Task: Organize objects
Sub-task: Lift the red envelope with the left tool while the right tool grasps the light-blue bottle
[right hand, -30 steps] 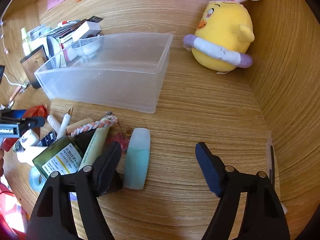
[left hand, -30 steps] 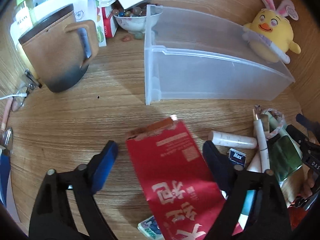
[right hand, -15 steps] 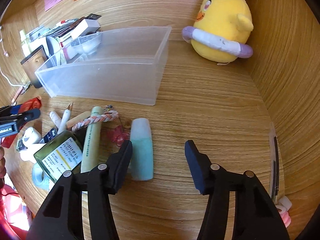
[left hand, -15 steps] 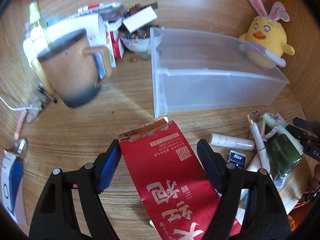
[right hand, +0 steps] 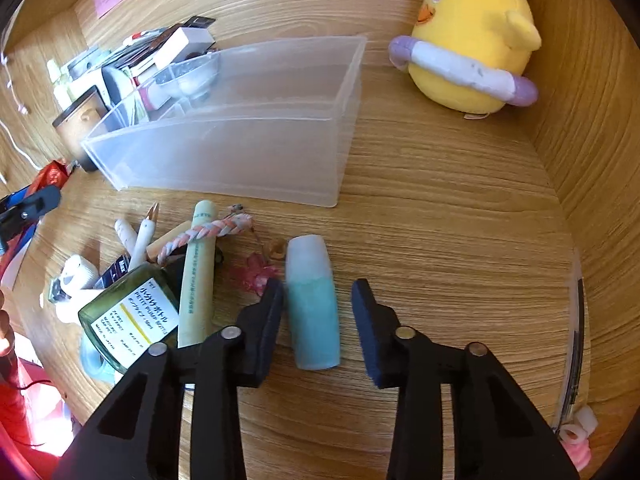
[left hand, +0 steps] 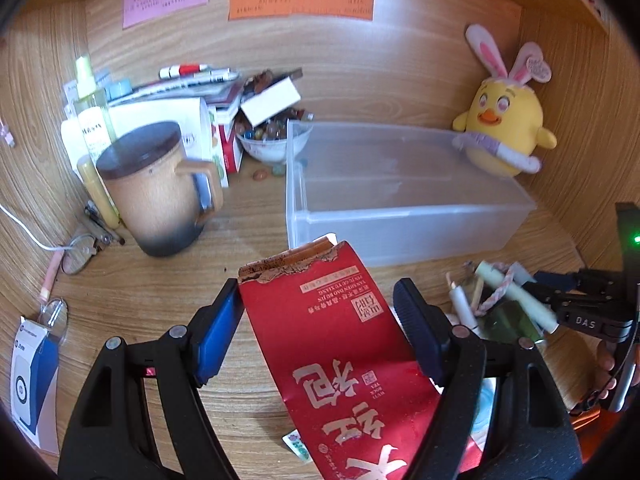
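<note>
Right gripper (right hand: 318,308): fingers closing round small teal bottle (right hand: 312,304) lying on wooden counter (right hand: 440,208); left pad touching it, right pad just clear.
Left gripper (left hand: 320,320): fingers apart, red foil packet (left hand: 340,344) between them, left pad at its edge.
Clutter: green glass bottle (right hand: 128,316), pale tube (right hand: 198,272), braided cord (right hand: 208,232) beside teal bottle.
Clear plastic bin (right hand: 240,136): beyond, empty.
Yellow plush chick (right hand: 472,36): farthest, right of bin.
</note>
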Tool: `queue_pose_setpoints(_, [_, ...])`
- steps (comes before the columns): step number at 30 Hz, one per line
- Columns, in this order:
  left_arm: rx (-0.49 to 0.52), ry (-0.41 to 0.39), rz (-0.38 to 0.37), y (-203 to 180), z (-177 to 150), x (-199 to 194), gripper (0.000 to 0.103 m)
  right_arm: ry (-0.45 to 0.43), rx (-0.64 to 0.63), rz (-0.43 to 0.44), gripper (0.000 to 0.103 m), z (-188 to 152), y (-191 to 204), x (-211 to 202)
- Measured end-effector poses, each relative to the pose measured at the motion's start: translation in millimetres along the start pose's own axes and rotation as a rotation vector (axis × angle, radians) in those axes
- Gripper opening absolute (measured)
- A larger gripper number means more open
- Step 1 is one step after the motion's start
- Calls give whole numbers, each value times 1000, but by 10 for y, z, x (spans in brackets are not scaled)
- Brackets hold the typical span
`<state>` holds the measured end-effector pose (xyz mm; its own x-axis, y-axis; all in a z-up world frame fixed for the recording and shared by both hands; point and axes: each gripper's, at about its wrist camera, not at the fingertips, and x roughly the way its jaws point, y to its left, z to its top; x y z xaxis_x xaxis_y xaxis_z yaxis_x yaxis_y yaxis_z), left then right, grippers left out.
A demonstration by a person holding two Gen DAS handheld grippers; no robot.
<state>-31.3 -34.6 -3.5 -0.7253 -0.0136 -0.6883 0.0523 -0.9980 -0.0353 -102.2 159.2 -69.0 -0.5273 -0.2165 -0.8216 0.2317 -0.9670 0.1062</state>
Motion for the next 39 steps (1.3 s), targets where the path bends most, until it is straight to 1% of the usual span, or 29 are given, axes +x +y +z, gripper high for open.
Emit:
queue_pose_setpoints(3, [-1,-15,-4,-5,40,-32,76,1,13,0,31,6,-57,-1])
queue_pose_setpoints(7, [-4,-30,-14,-21,110,-50,76,-2,-5,-33,30,28,-96,15])
queue_pose_setpoints(9, [1,-39,-13,-39,147,-58,76,-8,-34,-67,23,32,-95,25])
queue_pose_setpoints(11, [7,-53,-9,-69,197,-71,76,-20,-72,-109,23,21,-62,35])
queue_pose_setpoints(14, [14,-68,-9,-100,254,-85,76,-34,-73,-113,23,15,-75,37])
queue_pose_setpoints(16, [18,-79,-6,-118,296,-92,76,-48,-61,-131,23,7,-97,17])
queue_pose_setpoints(19, [19,-90,-5,-125,355,-99,76,-85,-29,-114,23,18,-138,-100])
queue_pose_setpoints(23, [12,-108,-10,-124,442,-113,76,-163,-13,-125,23,71,-126,-357])
queue_pose_setpoints(27, [12,-128,-10,-134,539,-112,76,-253,-20,-106,23,211,-49,-641])
queue_pose_setpoints(30, [12,-136,-17,-154,617,-86,76,-308,-36,-73,23,345,49,-789])
queue_pose_setpoints(34, [20,-139,-20,-191,707,-31,76,-358,-52,-48,23,531,161,-862])
queue_pose_setpoints(39, [30,-132,-26,-231,795,73,76,-377,-76,-27,23,749,300,-806])
